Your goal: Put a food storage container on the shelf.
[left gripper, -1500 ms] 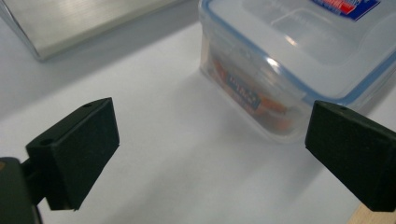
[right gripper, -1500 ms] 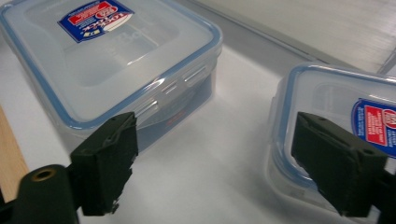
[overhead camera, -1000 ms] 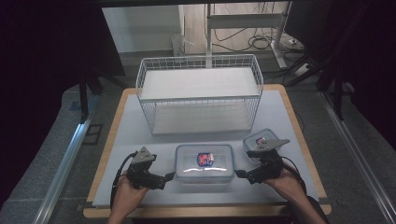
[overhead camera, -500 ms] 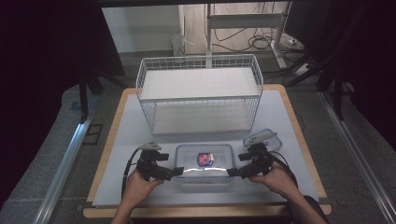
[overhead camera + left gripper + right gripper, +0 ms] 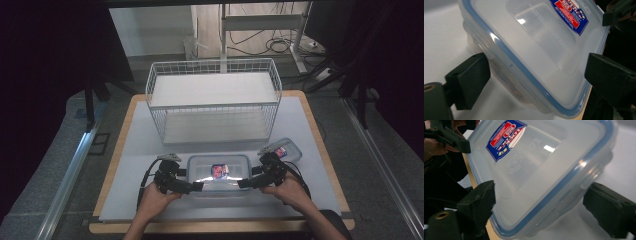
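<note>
A clear plastic container [image 5: 218, 172] with a blue-sealed lid and a red and blue label lies flat at the front middle of the table. My left gripper [image 5: 197, 186] is at its left end and my right gripper [image 5: 242, 183] at its right end. In the left gripper view the container [image 5: 536, 50] has a corner between the jaws of the left gripper [image 5: 537, 65]. The right gripper view shows the same for the container [image 5: 544, 170] and the right gripper [image 5: 540, 193]. Both pairs of jaws have just been closing, wide apart around the container, with no visible squeeze.
A white wire basket [image 5: 215, 100] stands behind the container at the table's middle. A smaller lidded container [image 5: 282, 150] lies just behind my right gripper. The grey mat [image 5: 140, 150] covers the wooden table, whose front edge is near my hands.
Both grippers have moved inward and down from beside the container to its two ends. The container has not shifted.
</note>
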{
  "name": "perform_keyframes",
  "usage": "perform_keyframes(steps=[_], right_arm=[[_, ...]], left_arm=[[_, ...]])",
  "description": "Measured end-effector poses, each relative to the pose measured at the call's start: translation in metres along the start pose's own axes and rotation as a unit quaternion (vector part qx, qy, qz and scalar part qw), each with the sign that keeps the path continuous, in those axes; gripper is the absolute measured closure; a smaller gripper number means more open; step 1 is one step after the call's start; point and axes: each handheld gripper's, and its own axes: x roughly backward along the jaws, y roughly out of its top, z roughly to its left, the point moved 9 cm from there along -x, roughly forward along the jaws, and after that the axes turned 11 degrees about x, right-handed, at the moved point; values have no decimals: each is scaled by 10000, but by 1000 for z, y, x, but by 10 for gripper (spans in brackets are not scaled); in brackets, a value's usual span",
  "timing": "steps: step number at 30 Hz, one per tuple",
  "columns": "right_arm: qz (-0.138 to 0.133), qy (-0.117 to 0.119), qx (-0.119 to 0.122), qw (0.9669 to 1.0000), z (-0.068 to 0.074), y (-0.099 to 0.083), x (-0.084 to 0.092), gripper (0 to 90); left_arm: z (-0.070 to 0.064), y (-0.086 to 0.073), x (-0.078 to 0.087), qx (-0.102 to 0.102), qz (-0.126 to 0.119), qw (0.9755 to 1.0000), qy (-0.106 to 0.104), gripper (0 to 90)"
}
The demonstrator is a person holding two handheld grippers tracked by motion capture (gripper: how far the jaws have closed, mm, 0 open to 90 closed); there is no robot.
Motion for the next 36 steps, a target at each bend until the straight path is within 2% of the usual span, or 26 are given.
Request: perform_keyframes(steps=[1,5,6,7,16,19,22,27,29,31,32,36], right_arm=[[-42,-10,15,10000,0,0,2,159],[-222,-96,93,9997,1,2,8,224],[-304,-135,104,9994,3,2,11,260],[-304,-135,104,9994,3,2,11,260],[-650,-35,-23,9979,6,0,21,417],[-666,-25,-97,9977,8,-1,23,429],[-700,-18,-145,9974,8,-2,23,438],[-781,110,-317,9964,9,-3,26,478],[-805,131,-315,9962,9,-4,26,474],[-786,115,-294,9964,8,-4,24,449],[-767,100,-299,9966,8,-4,23,444],[-742,125,-332,9966,8,-5,23,445]], left_arm=[[0,0,2,-43,-19,10000,29,90],[-2,-2,9,19,-146,9999,-9,172],[-2,-3,11,39,-184,9998,-28,222],[-3,-3,13,57,-206,9998,-39,222],[-3,-11,27,257,-465,9980,-349,415],[-4,-12,27,240,-511,9978,-337,428],[-5,-12,28,321,-545,9974,-342,436],[-5,-15,30,408,-635,9961,-452,470],[-5,-14,29,432,-638,9960,-460,465],[-4,-16,25,459,-542,9964,-472,421],[-3,-15,25,532,-562,9956,-536,422],[-2,-15,25,569,-555,9951,-591,429]])
